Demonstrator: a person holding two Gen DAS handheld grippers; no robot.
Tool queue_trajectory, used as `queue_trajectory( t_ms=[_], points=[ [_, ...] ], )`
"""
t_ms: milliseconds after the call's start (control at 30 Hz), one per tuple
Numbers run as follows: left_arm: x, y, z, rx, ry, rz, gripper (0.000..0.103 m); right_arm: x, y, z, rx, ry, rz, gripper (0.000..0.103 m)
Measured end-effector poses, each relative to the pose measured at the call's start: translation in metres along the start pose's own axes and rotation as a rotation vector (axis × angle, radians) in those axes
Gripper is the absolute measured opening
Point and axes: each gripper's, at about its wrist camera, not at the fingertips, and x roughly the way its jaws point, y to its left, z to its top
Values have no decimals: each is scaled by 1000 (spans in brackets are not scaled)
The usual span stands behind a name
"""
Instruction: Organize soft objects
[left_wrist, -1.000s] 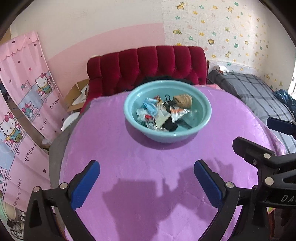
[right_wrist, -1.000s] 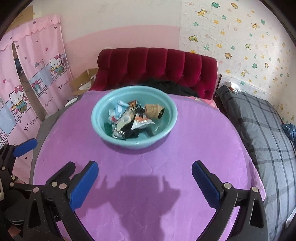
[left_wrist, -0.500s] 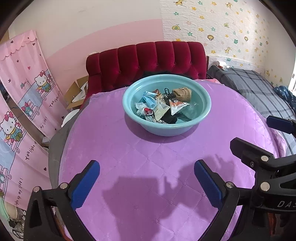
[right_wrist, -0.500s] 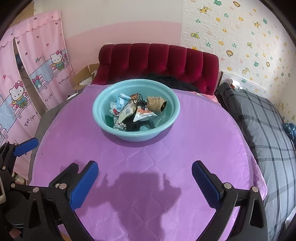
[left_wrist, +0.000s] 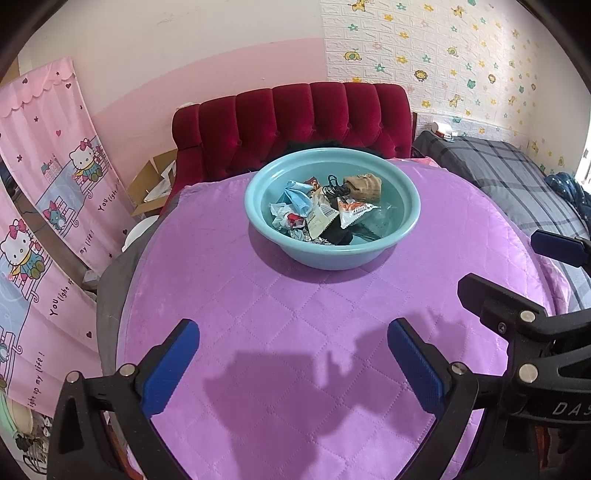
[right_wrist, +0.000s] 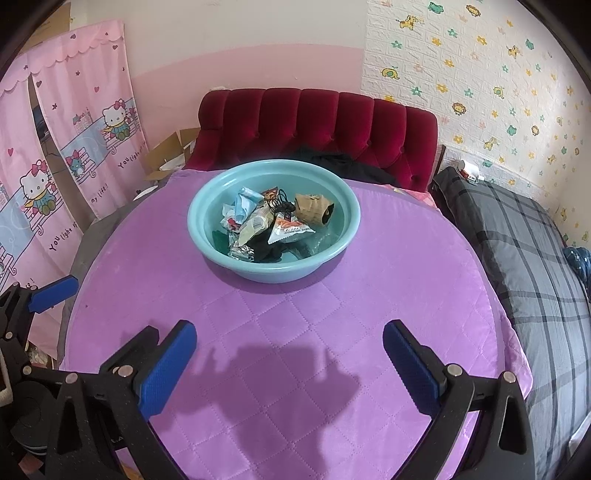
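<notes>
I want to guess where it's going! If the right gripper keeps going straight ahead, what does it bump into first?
Probably the teal bowl. The right gripper is open and empty above the purple tablecloth, with the bowl straight ahead. Depth is unclear, so if it points downward, the cloth may come first.

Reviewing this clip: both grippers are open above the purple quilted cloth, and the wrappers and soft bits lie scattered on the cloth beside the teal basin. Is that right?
Not quite. Both the left gripper and right gripper are open above the purple quilted cloth, but the wrappers and soft bits lie inside the teal basin, not beside it. The right wrist view shows this plainly.
</notes>
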Motion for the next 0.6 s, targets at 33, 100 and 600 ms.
queue_trajectory(
  t_ms=[33, 100, 600],
  points=[
    [0, 0, 0, 0, 0, 1, 103, 0, 0, 0, 0, -1, 0, 103],
    [0, 0, 0, 1, 2, 3, 103, -1, 1, 0, -1, -1, 0, 103],
    [-4, -2, -2, 0, -2, 8, 103, -3, 0, -2, -1, -7, 3, 103]
  ],
)
